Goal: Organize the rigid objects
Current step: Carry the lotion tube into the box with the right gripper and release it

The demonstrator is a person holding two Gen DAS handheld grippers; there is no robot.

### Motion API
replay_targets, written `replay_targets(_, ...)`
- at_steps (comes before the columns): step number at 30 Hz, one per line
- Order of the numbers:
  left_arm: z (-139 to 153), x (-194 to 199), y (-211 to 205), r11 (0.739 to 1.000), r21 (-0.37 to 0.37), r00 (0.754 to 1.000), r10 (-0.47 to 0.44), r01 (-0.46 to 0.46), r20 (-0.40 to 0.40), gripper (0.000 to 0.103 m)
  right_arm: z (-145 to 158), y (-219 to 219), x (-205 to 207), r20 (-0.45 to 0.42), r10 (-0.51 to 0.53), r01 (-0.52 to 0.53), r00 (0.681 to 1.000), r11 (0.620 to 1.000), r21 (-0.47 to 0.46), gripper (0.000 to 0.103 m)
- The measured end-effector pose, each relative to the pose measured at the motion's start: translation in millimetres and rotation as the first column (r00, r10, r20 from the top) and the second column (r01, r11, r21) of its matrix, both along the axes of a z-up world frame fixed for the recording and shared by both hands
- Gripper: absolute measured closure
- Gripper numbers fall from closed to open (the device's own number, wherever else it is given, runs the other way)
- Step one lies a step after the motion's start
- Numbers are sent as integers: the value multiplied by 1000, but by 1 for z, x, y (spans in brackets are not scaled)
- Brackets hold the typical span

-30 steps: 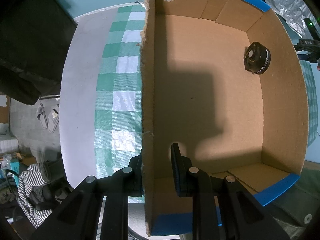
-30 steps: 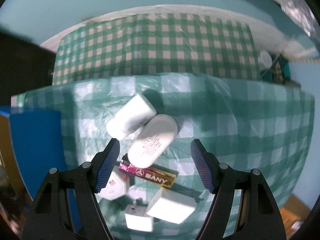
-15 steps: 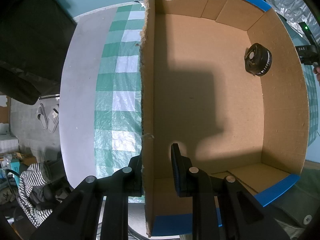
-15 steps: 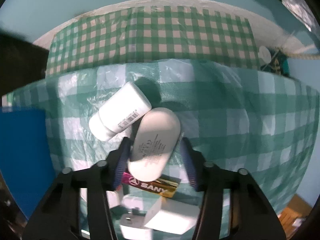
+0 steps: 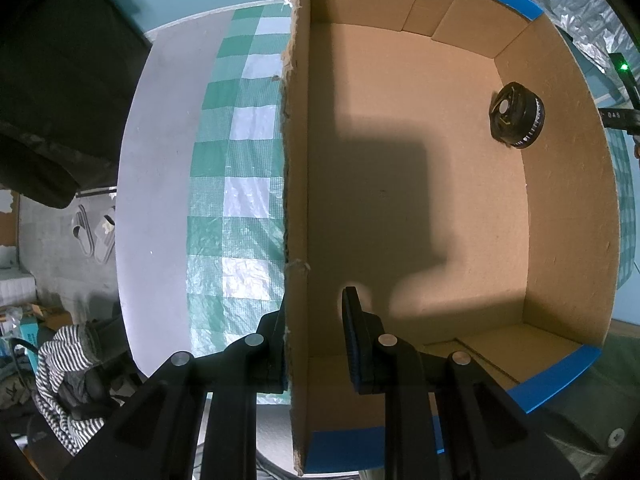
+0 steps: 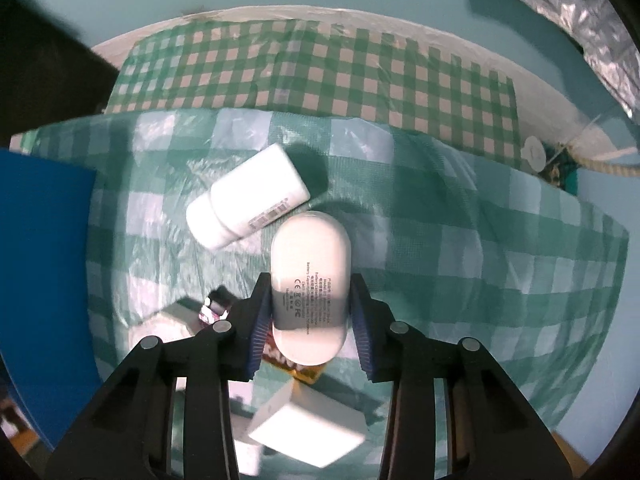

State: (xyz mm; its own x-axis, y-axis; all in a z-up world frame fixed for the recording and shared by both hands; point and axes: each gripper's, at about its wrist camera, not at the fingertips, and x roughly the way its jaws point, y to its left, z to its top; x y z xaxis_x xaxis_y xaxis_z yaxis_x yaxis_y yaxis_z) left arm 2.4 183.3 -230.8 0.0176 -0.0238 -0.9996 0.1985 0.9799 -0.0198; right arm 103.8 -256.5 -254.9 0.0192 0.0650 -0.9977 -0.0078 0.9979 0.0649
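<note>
One black dial (image 5: 517,115) sits in the box (image 5: 568,208), upper right. The left gripper (image 5: 316,340) pinches the box wall. The right gripper (image 6: 309,320) squeezes a white case (image 6: 309,280); a bottle (image 6: 248,196) and more wait.

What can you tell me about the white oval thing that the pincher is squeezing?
The white oval case looks like smooth, glossy plastic, shaped like a rounded pill. Small grey print and certification marks run across its lower half. It points away from the camera. The right gripper is shut on it, one blue ribbed pad against each long side. It sits above the green checked cloth, partly covering a yellow packet, close to the white bottle.
</note>
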Motion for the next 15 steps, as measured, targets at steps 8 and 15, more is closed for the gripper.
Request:
replay_targets(8, 0, -2, -2, 1000, 2, 1000, -9, 9, 4, 82, 29, 5, -10, 17, 31, -32, 999, 999, 43, 66)
replay_targets(15, 0, -2, -6, 1000, 4, 1000, -14, 14, 5, 82, 56, 24, -12, 34, 81, -83, 996, 994, 69, 66)
